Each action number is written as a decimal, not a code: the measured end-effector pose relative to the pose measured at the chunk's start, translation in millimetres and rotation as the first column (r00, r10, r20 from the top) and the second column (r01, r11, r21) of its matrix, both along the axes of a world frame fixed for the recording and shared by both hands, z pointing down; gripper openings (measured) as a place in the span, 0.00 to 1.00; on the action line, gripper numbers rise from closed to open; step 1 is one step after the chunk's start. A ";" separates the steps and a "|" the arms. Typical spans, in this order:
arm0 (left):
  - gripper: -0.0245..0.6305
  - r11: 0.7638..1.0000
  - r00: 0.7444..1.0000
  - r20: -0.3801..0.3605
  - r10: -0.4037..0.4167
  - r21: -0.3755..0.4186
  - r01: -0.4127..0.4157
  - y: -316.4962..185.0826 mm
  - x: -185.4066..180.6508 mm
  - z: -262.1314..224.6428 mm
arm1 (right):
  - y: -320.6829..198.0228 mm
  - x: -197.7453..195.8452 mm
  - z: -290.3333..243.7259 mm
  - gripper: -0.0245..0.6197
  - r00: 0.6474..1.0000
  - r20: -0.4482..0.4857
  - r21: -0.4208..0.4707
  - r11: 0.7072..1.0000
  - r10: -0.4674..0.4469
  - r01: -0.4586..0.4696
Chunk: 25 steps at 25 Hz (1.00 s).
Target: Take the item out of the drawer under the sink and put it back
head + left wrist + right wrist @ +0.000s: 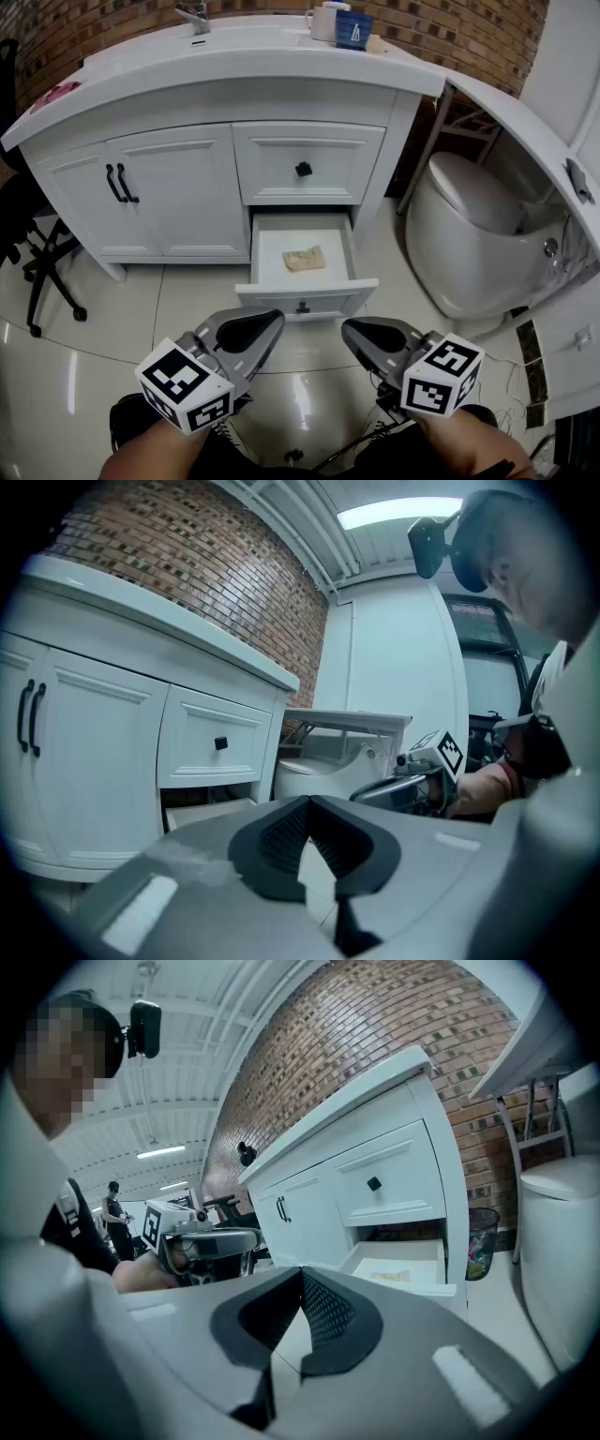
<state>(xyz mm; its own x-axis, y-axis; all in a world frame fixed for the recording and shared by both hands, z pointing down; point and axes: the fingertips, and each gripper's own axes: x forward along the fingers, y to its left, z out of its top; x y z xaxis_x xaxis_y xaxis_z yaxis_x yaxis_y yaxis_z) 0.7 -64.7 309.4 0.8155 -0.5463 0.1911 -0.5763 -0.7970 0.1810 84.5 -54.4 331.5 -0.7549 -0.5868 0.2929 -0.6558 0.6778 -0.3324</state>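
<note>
The lower drawer (305, 286) of the white sink cabinet stands pulled open. A small beige crumpled item (304, 260) lies on its floor; it also shows in the right gripper view (394, 1277). Both grippers hover over the glossy floor in front of the drawer, short of its front panel. My left gripper (270, 324) is shut with nothing between its jaws, and its tips meet in its own view (307, 801). My right gripper (352, 330) is likewise shut and empty (302, 1271). From the left gripper view only the edge of the drawer (202, 810) can be seen.
Above the open drawer is a shut drawer with a black knob (304, 169). Two cabinet doors (150, 192) are to the left. A white toilet (469, 234) stands to the right, an office chair (37, 258) at the far left. A waste bin (480, 1241) sits by the brick wall.
</note>
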 end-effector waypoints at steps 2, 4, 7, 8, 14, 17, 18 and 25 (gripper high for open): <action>0.05 1.000 1.000 0.005 -0.008 0.005 0.008 -6.5 -0.6 1.8 | -6.3 -0.4 1.3 0.05 1.000 -0.004 0.005 1.000 0.000 0.000; 0.05 1.000 1.000 0.014 -0.015 0.017 0.015 -13.9 -0.8 3.5 | -14.6 0.2 1.9 0.05 1.000 -0.012 0.015 1.000 0.005 -0.004; 0.05 0.999 0.999 0.022 -0.027 0.027 0.027 -27.9 -0.2 7.8 | -31.4 2.1 1.7 0.05 1.000 -0.020 0.037 0.999 0.021 -0.020; 0.05 0.999 0.999 0.022 -0.034 0.026 0.033 -33.5 0.3 10.0 | -37.8 2.5 2.8 0.05 0.999 -0.023 0.042 0.999 0.026 -0.025; 0.05 0.999 0.999 0.015 -0.050 0.018 0.050 -66.2 5.4 25.6 | -76.8 0.2 17.7 0.05 0.999 -0.039 0.037 0.999 0.036 -0.034; 0.05 0.997 0.997 0.025 -0.071 0.013 0.071 -80.5 2.5 37.3 | -91.5 -2.5 24.3 0.05 0.999 -0.037 0.025 0.999 0.029 -0.028; 0.05 0.997 0.997 0.024 -0.079 0.012 0.079 -85.3 0.4 39.7 | -95.6 -3.1 26.4 0.05 0.999 -0.037 0.019 0.999 0.027 -0.027; 0.05 0.996 0.996 0.006 -0.091 -0.013 0.091 -100.3 -8.7 46.3 | -114.2 -7.5 42.1 0.05 0.998 -0.054 -0.014 1.000 0.023 -0.024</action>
<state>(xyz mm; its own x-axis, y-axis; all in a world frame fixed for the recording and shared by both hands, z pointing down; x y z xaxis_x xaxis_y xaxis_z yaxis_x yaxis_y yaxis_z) -8.0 -165.0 355.7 0.7615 -0.6157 0.2026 -0.6473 -0.7387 0.1880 77.1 -168.5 373.6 -0.7239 -0.5997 0.3411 -0.6887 0.6572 -0.3061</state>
